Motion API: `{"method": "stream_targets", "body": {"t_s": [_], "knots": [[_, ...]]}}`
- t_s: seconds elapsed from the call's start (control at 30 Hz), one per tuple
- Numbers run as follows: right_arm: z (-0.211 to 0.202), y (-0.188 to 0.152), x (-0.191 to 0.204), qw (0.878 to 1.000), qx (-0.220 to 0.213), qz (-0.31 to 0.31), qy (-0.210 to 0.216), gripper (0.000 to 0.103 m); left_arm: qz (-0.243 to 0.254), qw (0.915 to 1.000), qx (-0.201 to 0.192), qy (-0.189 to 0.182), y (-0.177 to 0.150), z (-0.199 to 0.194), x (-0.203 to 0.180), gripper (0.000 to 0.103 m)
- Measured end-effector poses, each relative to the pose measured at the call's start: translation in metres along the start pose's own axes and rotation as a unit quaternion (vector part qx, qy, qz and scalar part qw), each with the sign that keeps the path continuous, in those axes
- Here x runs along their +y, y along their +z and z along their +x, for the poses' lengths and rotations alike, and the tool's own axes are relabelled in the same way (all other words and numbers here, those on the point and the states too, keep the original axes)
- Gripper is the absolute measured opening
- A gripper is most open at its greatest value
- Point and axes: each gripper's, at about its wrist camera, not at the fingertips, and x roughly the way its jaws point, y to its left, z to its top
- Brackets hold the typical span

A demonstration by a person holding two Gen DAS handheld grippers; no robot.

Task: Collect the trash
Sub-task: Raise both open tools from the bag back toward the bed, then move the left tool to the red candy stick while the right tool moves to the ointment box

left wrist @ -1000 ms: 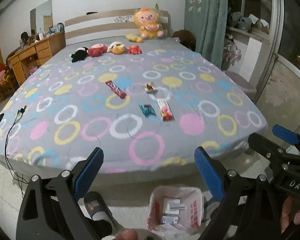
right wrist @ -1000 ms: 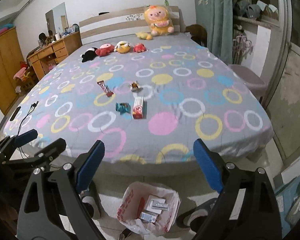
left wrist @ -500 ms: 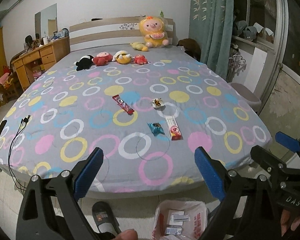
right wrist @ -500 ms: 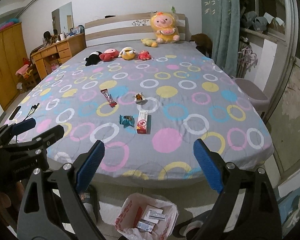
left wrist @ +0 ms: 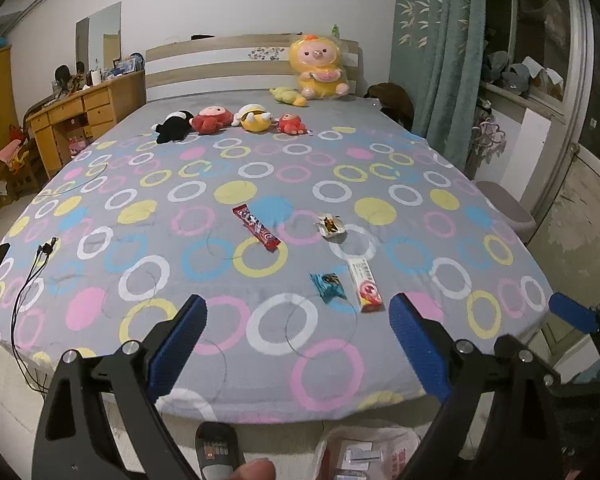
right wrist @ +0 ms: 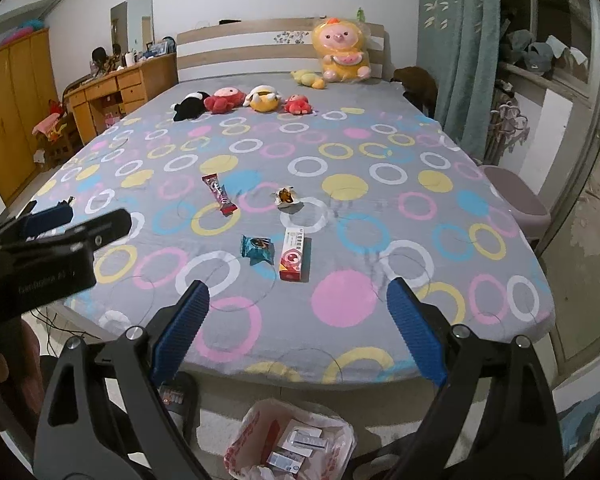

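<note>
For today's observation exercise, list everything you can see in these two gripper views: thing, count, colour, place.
Long red wrapper: one, red, mid-bed, farthest left of the litter.
Crumpled wrapper: one, white and orange, mid-bed.
Blue packet: one, teal, beside the box.
Red-and-white box: one, nearest the foot of the bed.
Bedspread: one, grey with coloured rings.
Small plush toys: four, black, red, yellow, red, in a row near the headboard.
Big yellow plush: one, against the headboard.
Trash bag: one, white with red print, on the floor, boxes inside.
Desk: one, wooden, left of the bed.
Curtain: one, green, right.
Left gripper: black, blue pads, open.
Right gripper: same, open.
</note>
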Motion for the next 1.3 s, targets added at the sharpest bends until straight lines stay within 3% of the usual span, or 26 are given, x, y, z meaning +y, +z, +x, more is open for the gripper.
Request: {"method": "stream_targets", "body": {"t_s": [0.3,0.73,1.3], "knots": [[0.052,0.014,0.007,0.999,0.029,-0.013,0.009,0.088,-0.009,0.9998,0.015,0.005,0.022,0.056,0.016,0.09],[0.175,0.018,0.001,0.994,0.107,-0.009,0.006,0.088,-0.037,0.9962,0.076,0.022,0.044,0.198,0.044,0.09],[0.263,0.017,-0.002,0.988,0.156,-0.01,0.008,0.088,-0.058,0.9915,0.108,0.043,0.071,0.314,0.051,0.09]]}}
